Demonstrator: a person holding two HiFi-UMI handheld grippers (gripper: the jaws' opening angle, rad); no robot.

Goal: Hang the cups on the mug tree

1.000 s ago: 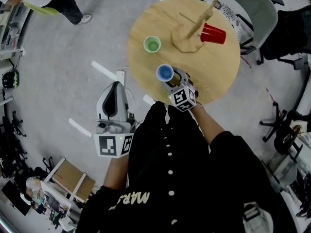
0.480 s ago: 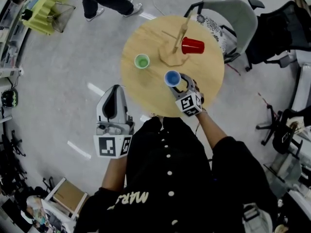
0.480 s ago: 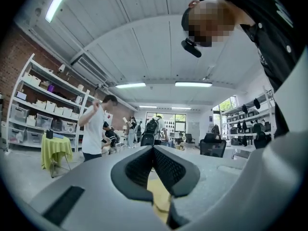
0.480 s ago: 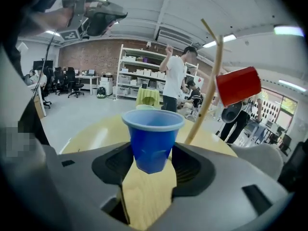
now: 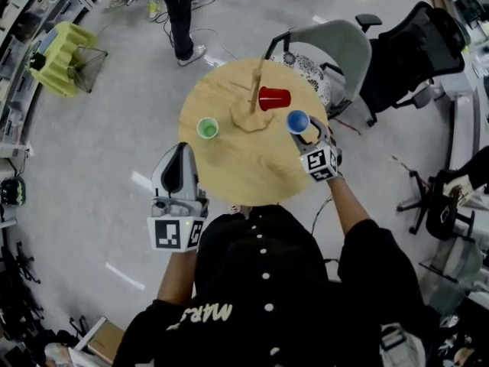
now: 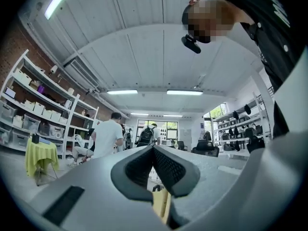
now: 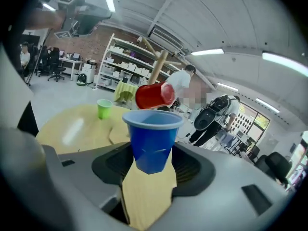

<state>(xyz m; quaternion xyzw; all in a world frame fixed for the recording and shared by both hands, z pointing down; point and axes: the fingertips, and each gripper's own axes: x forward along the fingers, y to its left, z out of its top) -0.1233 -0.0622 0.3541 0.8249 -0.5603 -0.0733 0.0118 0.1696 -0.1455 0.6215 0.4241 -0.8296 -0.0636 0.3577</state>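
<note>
Cups appear in only two of the views. The head view shows the round counter (image 5: 237, 167) from above. On it a mug tree (image 5: 252, 119) carries a red cup (image 5: 273, 98) hung sideways on its right. A green cup (image 5: 208, 128) stands left of the tree.

The right gripper view adds the grip itself. The right hand-held gripper (image 7: 153, 160) has its jaws fairly wide apart, pressing on the lower part of an upright blue cup (image 7: 153, 138), near the tree's right side.

The left gripper view shows only shelves (image 6: 33, 114) and people (image 6: 107, 136). The left hand-held gripper (image 6: 153, 150) has its jaw tips together with nothing between them. In the head view it is well left of the tree, off the counter.
</note>
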